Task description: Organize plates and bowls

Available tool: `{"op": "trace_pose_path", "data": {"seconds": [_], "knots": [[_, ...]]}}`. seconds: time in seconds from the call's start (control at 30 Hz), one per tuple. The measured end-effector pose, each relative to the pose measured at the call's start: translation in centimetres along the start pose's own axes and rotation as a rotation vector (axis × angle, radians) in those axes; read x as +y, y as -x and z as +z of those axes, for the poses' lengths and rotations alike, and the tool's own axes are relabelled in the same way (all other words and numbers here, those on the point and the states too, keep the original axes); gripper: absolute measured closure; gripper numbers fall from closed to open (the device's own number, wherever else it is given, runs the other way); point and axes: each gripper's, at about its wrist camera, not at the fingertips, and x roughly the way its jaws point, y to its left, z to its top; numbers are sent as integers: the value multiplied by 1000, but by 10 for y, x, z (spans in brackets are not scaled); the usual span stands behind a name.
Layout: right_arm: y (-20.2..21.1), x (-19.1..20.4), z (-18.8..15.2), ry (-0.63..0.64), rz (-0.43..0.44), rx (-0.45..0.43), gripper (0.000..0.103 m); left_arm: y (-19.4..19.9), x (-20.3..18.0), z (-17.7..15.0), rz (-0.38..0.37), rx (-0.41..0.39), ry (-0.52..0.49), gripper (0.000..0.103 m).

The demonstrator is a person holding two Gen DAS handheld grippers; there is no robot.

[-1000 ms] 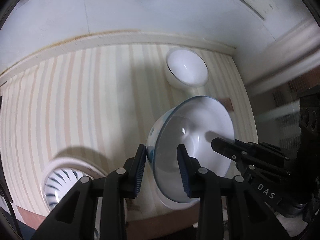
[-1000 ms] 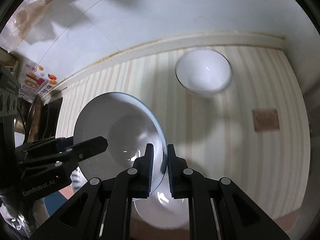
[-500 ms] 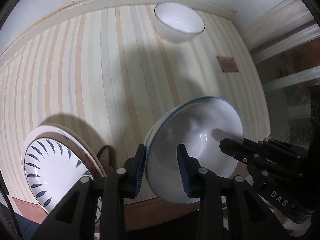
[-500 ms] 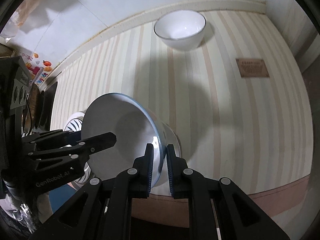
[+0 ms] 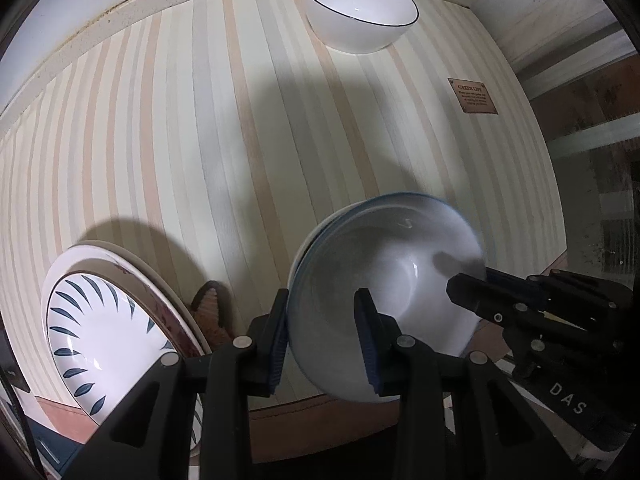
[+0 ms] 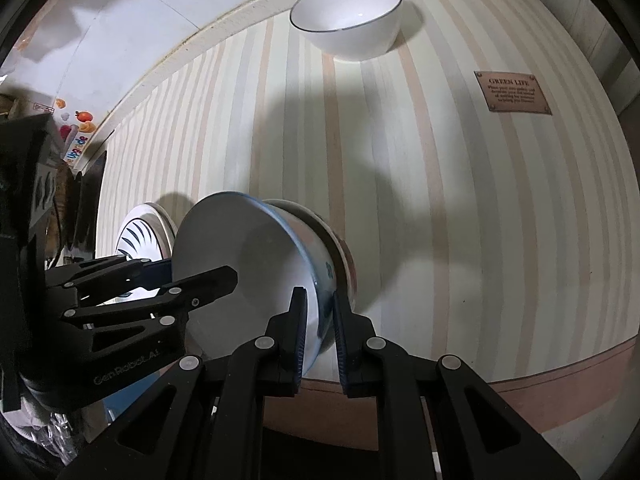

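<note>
Two black two-finger grippers hold one large white ceramic bowl with a thin blue rim (image 5: 384, 280) between them, tilted on its side above a striped cream, peach and grey table mat (image 5: 200, 140). The left gripper (image 5: 322, 340) is clamped on the bowl's near rim, one blue-padded finger outside the wall and one inside. The right gripper (image 6: 318, 332) is clamped tight on the opposite rim, its pads pressing the thin wall from both sides. In the right wrist view the bowl's outer wall shows a blue pattern and sits partly nested against a second rim directly beneath it; whether they touch cannot be told.

The bowl hangs near the mat's front edge, where a brown border strip (image 6: 560, 376) runs along the mat. To the left, just beside the left gripper, a stack of round white plates with dark blue leaf strokes (image 5: 100, 328) lies at the front left corner, partly overhanging the mat's edge. A small brown leaf-shaped mark (image 5: 212, 312) sits between the plates and the held bowl.

At the far edge, against a pale raised ledge (image 5: 120, 12), stands a smaller white ceramic bowl with a thin dark rim (image 5: 360, 12), upright and well apart from everything else. A small brown rectangular label (image 6: 512, 92) is fixed near the mat's right side. The middle of the mat, between the far bowl and the held bowl, is open and crossed only by shadows.
</note>
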Motion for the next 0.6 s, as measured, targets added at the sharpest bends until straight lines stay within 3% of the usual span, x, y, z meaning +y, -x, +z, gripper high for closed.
{"op": "trace_pose_path", "data": {"seconds": [0.6], "knots": [[-5,-6,7,-5,2,49,88,7,1,1,4,-1,-3,74]]}}
